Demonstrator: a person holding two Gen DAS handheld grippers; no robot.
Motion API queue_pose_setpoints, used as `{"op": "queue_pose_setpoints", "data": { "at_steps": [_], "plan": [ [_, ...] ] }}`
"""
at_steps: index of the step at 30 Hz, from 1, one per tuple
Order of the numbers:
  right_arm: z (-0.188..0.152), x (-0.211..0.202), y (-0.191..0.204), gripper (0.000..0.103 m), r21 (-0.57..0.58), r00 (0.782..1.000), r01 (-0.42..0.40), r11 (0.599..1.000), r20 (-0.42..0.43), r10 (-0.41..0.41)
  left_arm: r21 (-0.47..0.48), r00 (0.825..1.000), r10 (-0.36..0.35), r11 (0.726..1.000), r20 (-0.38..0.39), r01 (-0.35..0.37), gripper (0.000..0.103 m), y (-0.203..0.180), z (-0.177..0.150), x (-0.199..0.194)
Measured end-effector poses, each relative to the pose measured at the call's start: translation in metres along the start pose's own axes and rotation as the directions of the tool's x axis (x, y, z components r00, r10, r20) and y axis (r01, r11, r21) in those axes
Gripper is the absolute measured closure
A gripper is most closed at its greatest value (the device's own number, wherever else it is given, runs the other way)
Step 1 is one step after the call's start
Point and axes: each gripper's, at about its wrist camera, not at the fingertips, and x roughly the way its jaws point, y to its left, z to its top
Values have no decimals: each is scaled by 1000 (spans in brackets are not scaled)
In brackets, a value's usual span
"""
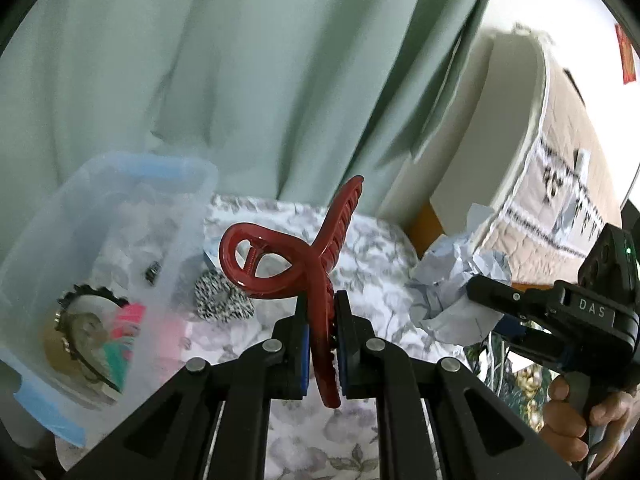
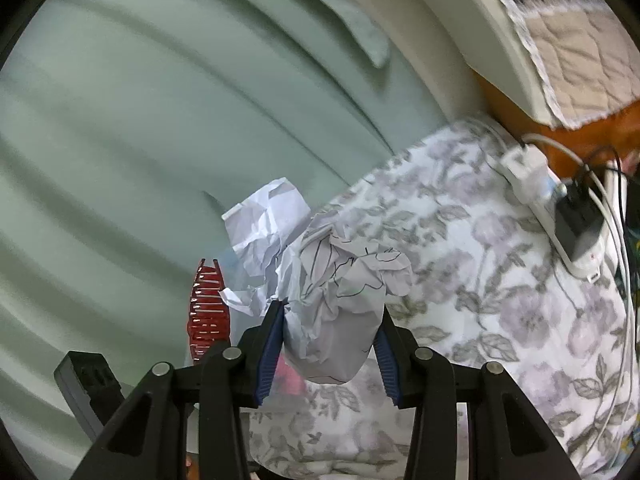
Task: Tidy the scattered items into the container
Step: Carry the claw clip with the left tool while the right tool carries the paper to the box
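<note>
My left tool (image 1: 322, 332) is raised above the floral-covered worktop (image 1: 360, 248), its blue pads pressed narrow against the lower prong of a dark red hair claw clip (image 1: 292, 256). The clip stands almost upright out of the tool, its looped handles leaning toward the tool's left and its toothed arm rising ahead. It is glossy, with a small spring bar visible inside the loop.

Ahead and to the left of that tool sits the translucent blue container (image 1: 100, 264), already holding a round serrated-edged item and something pink and green. A black-and-white scrunchie (image 1: 220, 296) lies on the worktop just beside the container wall, beneath the clip.

My right tool (image 2: 332, 344) is also lifted, its fingers (image 2: 270, 344) spread moderately and clamped on a crumpled ball of white paper (image 2: 340, 312) with black line drawings on it. The wad bulges forward past the fingertips. To this tool's left, the red clip's teeth (image 2: 208, 312) show. Far right, a white power strip (image 2: 552, 200) rests on the worktop
</note>
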Motion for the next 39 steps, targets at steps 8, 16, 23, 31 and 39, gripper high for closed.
{"op": "queue_pose_setpoints", "data": {
  "at_steps": [8,16,23,31,39],
  "plan": [
    [3,-19,44,57,-73,997,-71,995,31,73,-23,995,24,1000,96,-22,92,16,15,-37],
    [-3,-15,83,57,-153,995,-99,983,9,102,-76,985,51,996,165,-39,92,43,21,-66],
    [-11,-2,106,57,-197,994,-108,974,-20,106,-144,977,88,988,192,-60,92,74,18,-84],
    [-22,23,130,57,-253,993,-115,961,-69,101,-239,974,117,969,196,-68,92,110,10,-94],
    [-38,66,152,57,-280,984,-124,952,-155,82,-305,975,138,949,174,-79,92,142,-3,-93]
  ]
}}
